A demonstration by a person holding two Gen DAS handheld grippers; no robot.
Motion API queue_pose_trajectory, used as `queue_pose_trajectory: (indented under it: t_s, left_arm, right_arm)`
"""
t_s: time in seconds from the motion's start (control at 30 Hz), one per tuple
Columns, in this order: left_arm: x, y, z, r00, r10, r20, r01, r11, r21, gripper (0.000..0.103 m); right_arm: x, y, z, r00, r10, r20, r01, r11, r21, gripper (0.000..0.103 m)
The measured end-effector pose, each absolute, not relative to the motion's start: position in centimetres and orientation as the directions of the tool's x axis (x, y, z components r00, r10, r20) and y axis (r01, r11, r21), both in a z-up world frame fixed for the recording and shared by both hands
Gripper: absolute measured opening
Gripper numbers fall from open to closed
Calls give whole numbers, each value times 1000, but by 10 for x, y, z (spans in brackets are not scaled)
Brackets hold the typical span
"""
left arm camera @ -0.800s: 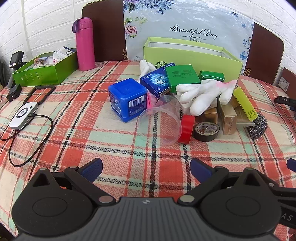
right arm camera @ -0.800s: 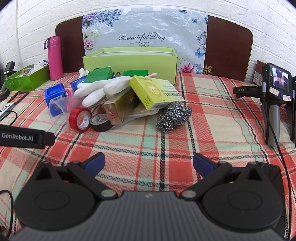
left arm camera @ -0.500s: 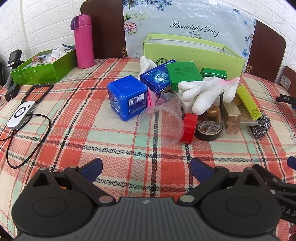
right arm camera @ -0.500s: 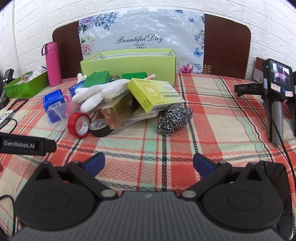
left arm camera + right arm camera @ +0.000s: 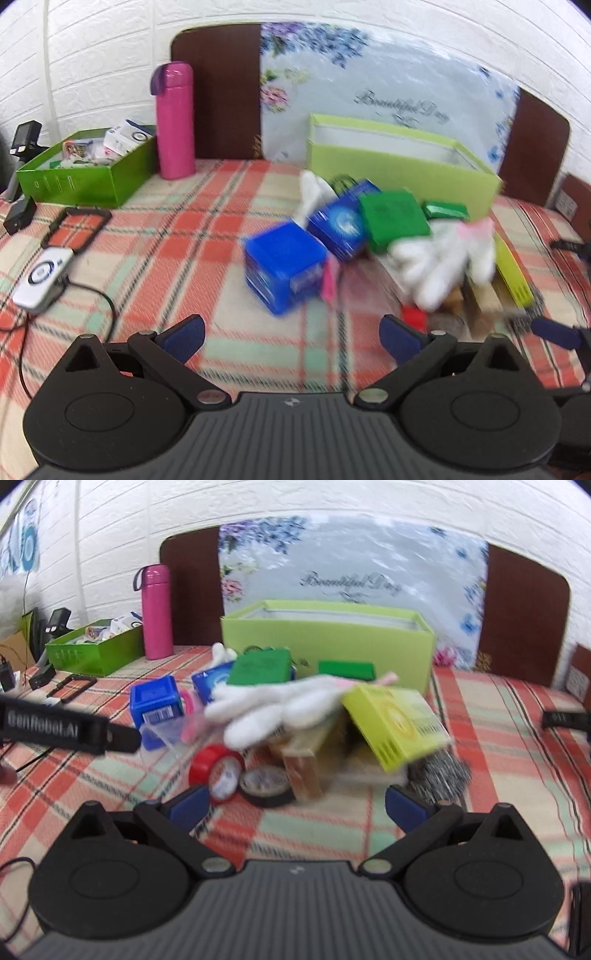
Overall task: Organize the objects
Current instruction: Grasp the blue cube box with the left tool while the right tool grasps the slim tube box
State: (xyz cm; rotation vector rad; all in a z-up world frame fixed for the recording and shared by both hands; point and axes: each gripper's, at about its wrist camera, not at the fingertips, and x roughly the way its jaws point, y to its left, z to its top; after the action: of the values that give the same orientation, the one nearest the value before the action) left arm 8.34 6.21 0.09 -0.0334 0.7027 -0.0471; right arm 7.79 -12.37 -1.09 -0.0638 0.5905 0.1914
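Observation:
A pile of objects lies mid-table: a blue cube box (image 5: 284,266), a flat blue box (image 5: 341,225), a green box (image 5: 393,219), white gloves (image 5: 277,705), a yellow-green box (image 5: 397,725), red tape (image 5: 218,771), black tape (image 5: 267,786), a steel scourer (image 5: 439,771) and a clear cup (image 5: 162,734). A large light-green open box (image 5: 328,638) stands behind the pile. My left gripper (image 5: 291,338) is open and empty, just short of the blue cube. My right gripper (image 5: 295,808) is open and empty, close before the tapes. Both views are blurred.
A pink flask (image 5: 173,118) and a green tray of small items (image 5: 88,166) stand at the back left. A white device with a cable (image 5: 42,277) lies at the left. The left gripper's body (image 5: 66,729) crosses the right wrist view at the left.
Both grippers have moved forward toward the pile, which now looms larger and blurred. Both stay open and empty.

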Motion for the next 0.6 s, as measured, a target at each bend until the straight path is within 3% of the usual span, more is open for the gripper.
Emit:
queue_pose_trajectory:
  t_s: [0.07,0.3,0.43,0.57,0.6]
  left_arm:
    - [98,68,3,760,-50,-648,16,998,-57,103]
    - [153,69,-7,732,-16,-681,-53,995,-81,102]
    - [170,74,-21,692,-65,-719,-42,991,-131,78]
    - [177,71,-25,680,-53,-731,-54,991,-122,78]
    - [178,70,-27,672,-52,-739,-50,992,-116,77]
  right_arm:
    - [87,-118,-11,817,159,-554,-194,981,-6,102]
    - [108,-114,-18,827,103,-553,-118,993,9,73]
    - [116,-122,-25,817,87,-570,-81,996,36,55]
    - [125,-122,-31,807,105,-581,-90,994,55,53]
    - [125,-121,-31,805,101,-585,-90,995,47,44]
